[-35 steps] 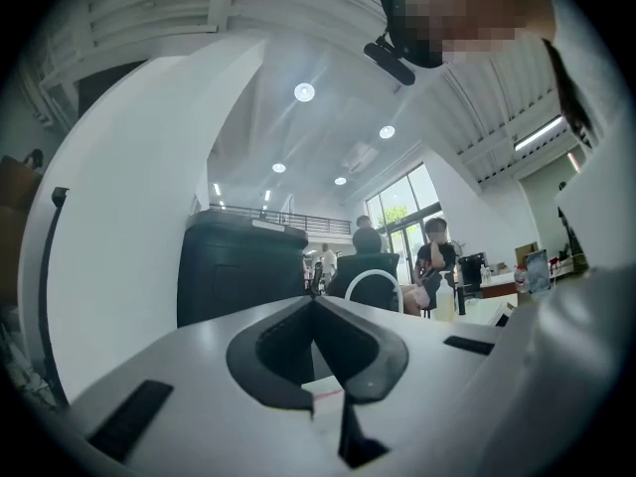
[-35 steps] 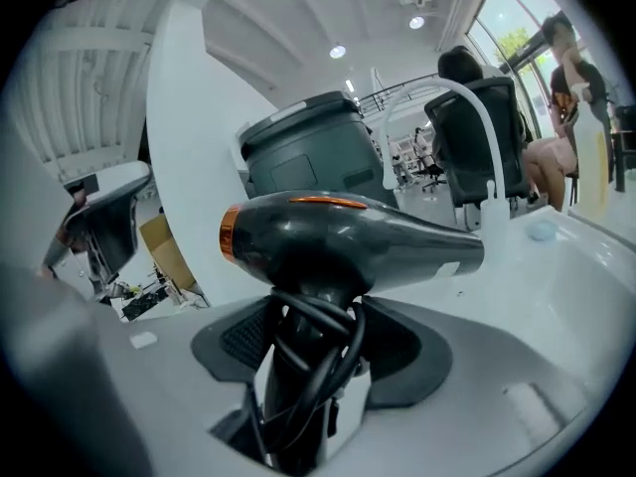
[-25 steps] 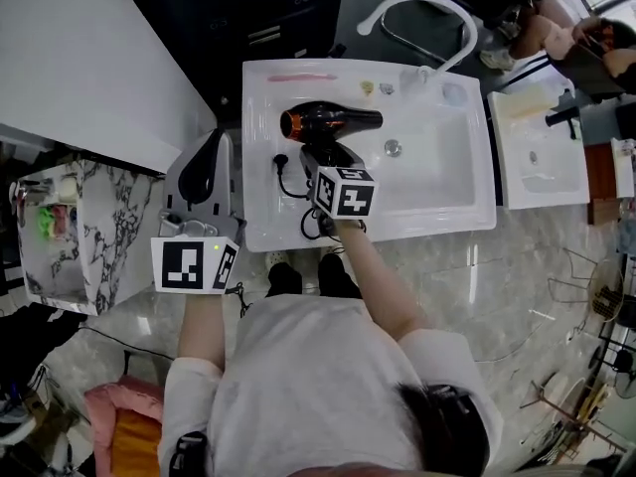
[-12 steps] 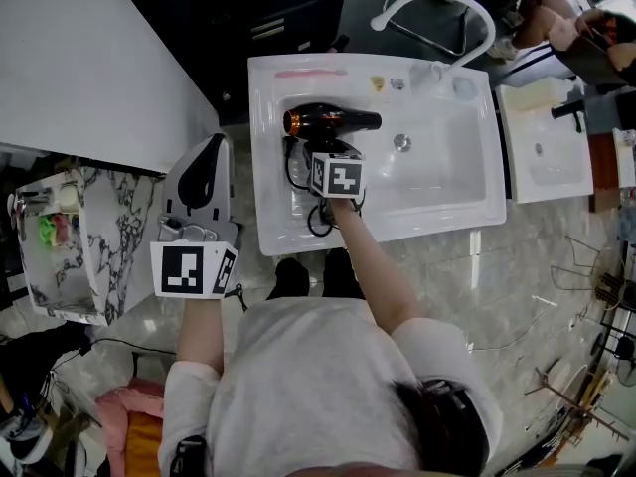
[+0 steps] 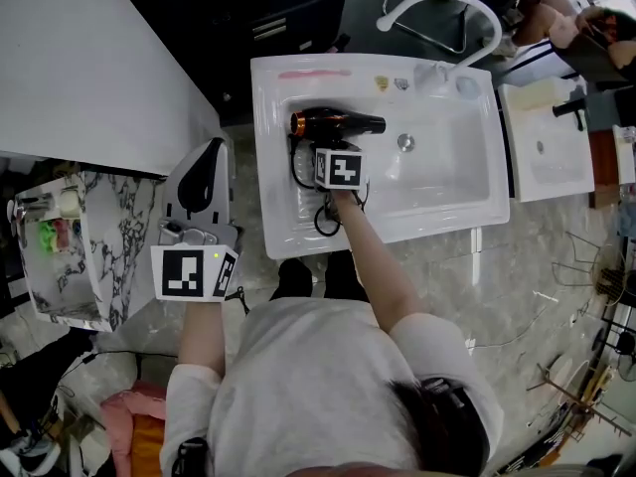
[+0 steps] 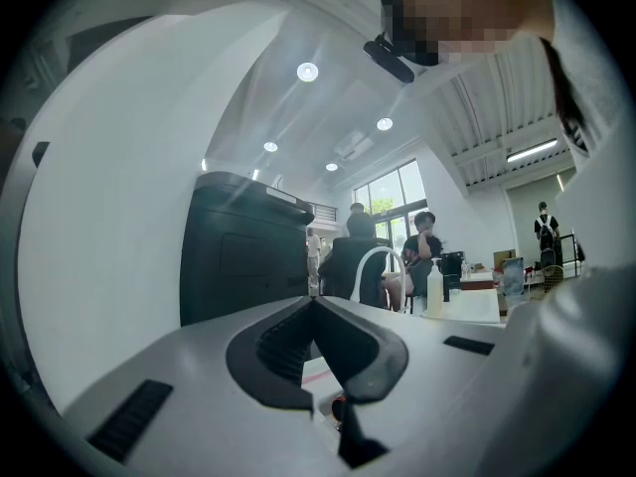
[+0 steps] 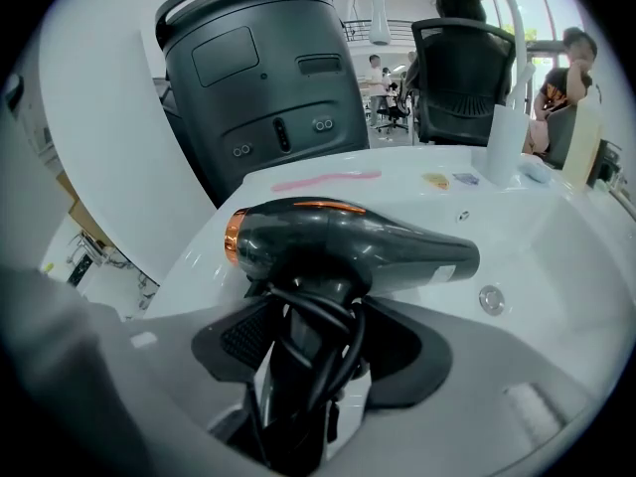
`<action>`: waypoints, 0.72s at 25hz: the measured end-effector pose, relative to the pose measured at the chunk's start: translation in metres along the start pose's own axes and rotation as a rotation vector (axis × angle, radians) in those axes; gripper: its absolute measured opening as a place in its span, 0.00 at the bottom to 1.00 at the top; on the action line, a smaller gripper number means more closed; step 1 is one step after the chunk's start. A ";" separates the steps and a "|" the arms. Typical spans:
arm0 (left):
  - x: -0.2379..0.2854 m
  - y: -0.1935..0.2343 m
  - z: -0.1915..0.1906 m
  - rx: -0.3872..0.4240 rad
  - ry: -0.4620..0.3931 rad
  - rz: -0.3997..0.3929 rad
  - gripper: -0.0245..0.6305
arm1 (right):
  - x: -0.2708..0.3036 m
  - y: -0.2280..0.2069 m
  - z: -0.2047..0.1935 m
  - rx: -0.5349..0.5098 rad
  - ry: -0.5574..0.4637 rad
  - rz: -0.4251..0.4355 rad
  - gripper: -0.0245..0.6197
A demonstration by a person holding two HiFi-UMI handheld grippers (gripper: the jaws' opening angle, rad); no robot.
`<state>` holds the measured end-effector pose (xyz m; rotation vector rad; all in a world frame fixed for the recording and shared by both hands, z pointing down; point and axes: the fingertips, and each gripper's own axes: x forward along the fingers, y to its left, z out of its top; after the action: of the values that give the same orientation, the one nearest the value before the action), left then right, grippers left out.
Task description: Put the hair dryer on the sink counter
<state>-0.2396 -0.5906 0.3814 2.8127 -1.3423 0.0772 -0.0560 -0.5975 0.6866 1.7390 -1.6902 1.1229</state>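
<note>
A black hair dryer (image 5: 338, 123) with a copper ring at its back end lies crosswise over the left part of the white sink (image 5: 274, 182). Its nozzle points right toward the basin. My right gripper (image 5: 333, 149) is shut on the dryer's handle. In the right gripper view the hair dryer (image 7: 348, 241) fills the middle, and its black cord (image 7: 333, 331) loops round the handle between the jaws of the right gripper (image 7: 308, 351). More of the cord (image 5: 324, 219) trails to the sink's front edge. My left gripper (image 5: 204, 167) hangs left of the sink, shut and empty.
A curved white faucet (image 5: 437, 3) rises behind the basin. A pink strip (image 5: 313, 73) and small items lie on the back ledge. A second white sink (image 5: 547, 137) stands at the right. A black bin (image 7: 263, 78) is behind, a white tabletop (image 5: 79, 58) at the left.
The right gripper's marker cube has moved closer to the dryer's body, farther over the sink. The dryer stays over the sink's left part. The left gripper has hardly moved.
</note>
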 end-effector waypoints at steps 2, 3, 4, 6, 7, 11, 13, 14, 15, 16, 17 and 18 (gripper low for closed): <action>-0.002 0.002 -0.001 -0.005 0.002 0.000 0.05 | 0.001 0.000 0.000 -0.009 0.000 -0.012 0.47; -0.003 0.003 -0.002 -0.008 0.003 0.000 0.05 | 0.001 0.000 0.001 -0.010 -0.001 -0.015 0.47; -0.003 0.004 -0.003 -0.011 0.003 -0.001 0.05 | 0.002 0.001 0.001 -0.010 -0.001 -0.016 0.47; -0.005 0.004 -0.005 -0.016 0.003 -0.004 0.05 | 0.003 0.001 0.001 -0.008 0.001 -0.015 0.48; -0.006 0.004 -0.006 -0.019 0.003 -0.006 0.05 | 0.003 0.001 0.001 -0.007 0.001 -0.012 0.48; -0.010 0.005 -0.005 -0.022 -0.002 -0.020 0.05 | 0.004 0.001 0.000 0.005 -0.009 0.016 0.50; -0.012 0.007 -0.005 -0.023 -0.004 -0.026 0.05 | 0.003 0.001 0.001 0.006 -0.015 0.023 0.50; -0.013 0.007 -0.005 -0.023 -0.003 -0.029 0.05 | 0.002 0.000 0.002 0.006 -0.021 0.025 0.50; -0.014 0.007 -0.005 -0.025 -0.003 -0.034 0.05 | 0.001 -0.001 0.002 0.006 -0.031 0.025 0.50; -0.015 0.007 -0.006 -0.028 -0.003 -0.040 0.05 | -0.002 -0.001 0.004 0.007 -0.047 0.024 0.51; -0.016 0.007 -0.006 -0.033 -0.004 -0.045 0.05 | -0.005 -0.001 0.006 0.008 -0.065 0.023 0.51; -0.017 0.008 -0.006 -0.036 -0.005 -0.051 0.05 | -0.009 0.000 0.007 0.013 -0.083 0.023 0.52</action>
<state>-0.2569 -0.5822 0.3864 2.8170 -1.2595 0.0442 -0.0536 -0.5980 0.6754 1.8017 -1.7595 1.0881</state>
